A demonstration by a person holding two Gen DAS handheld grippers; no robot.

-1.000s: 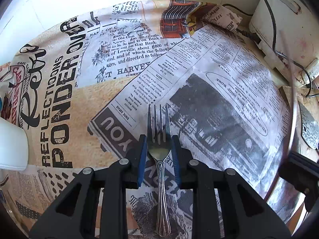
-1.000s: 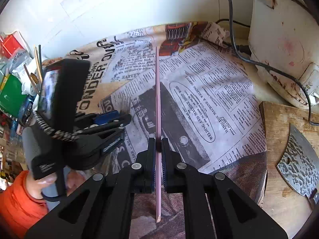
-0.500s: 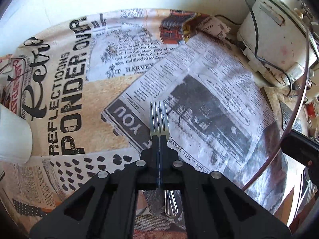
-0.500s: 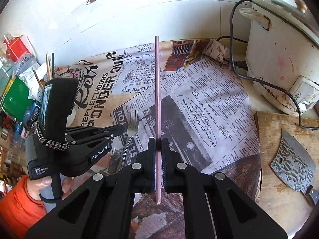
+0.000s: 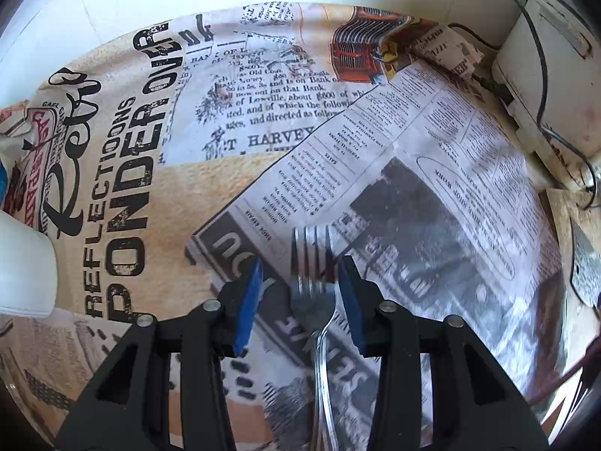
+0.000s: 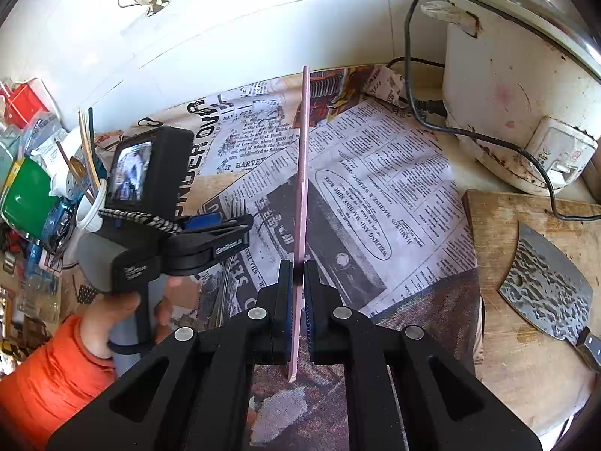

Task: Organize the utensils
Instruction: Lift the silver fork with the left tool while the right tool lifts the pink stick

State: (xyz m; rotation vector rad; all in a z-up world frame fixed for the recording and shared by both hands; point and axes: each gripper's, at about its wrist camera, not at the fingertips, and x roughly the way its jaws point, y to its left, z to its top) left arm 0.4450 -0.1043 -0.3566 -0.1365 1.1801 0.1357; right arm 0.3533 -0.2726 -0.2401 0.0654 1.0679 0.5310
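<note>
Silver fork (image 5: 313, 300) flat; pink chopstick (image 6: 301, 195) raised.

White tiled wall (image 6: 233, 37) behind a counter covered by newsprint-pattern cloth (image 5: 124, 195); wooden cutting board (image 6: 526, 338) at right, brightly lit.

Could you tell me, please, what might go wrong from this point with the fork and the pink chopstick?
1. The left gripper has just been opening; the fork sits between its pads, nearer one, seemingly unclamped, so it may drop or slide on the newspaper-print cloth.
2. The right gripper pinches the long pink chopstick near its lower end; it could pivot or slip.
3. The chopstick's far tip may strike the left gripper or the rice cooker when swung.
</note>
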